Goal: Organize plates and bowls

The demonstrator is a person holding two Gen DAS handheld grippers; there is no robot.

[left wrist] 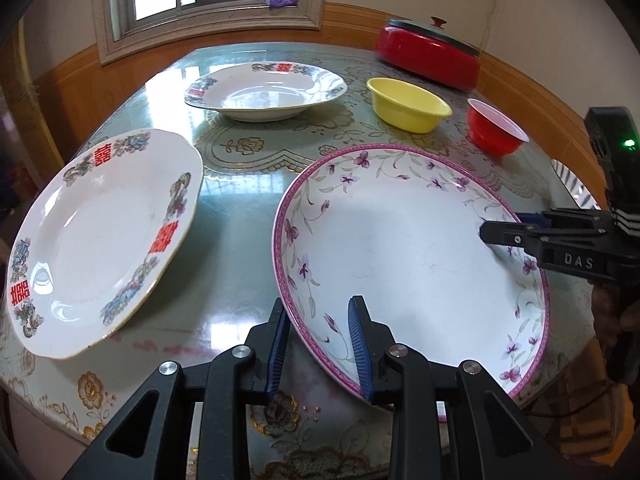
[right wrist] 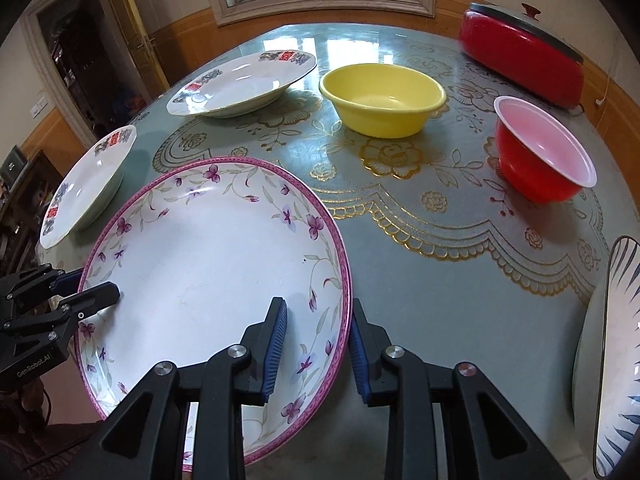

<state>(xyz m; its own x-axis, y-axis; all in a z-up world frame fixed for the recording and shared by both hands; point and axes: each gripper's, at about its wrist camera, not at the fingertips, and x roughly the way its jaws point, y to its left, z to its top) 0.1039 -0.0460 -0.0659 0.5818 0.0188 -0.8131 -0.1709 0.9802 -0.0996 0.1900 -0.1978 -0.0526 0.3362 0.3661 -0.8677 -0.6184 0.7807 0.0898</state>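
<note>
The pink plate (left wrist: 404,248) is straddled at its rim from both sides, tilted off the counter (right wrist: 420,216). The left tool (left wrist: 320,344) is set half-wide, one pad under and one over the near edge, not yet pinched; the right tool (right wrist: 318,344) is spread likewise across the opposite rim. Glazed ceramic is judged stiff, heavy, slippery and breakable, so the rim is best gripped well in from the edge on both sides.

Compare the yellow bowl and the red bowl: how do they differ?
The wide yellow plastic bowl is yellow inside too; the narrower red plastic bowl is whitish-pink inside with a white rim. The yellow bowl stands nearer the window, the red bowl nearer the table's right side. Both stand upright and empty.
</note>
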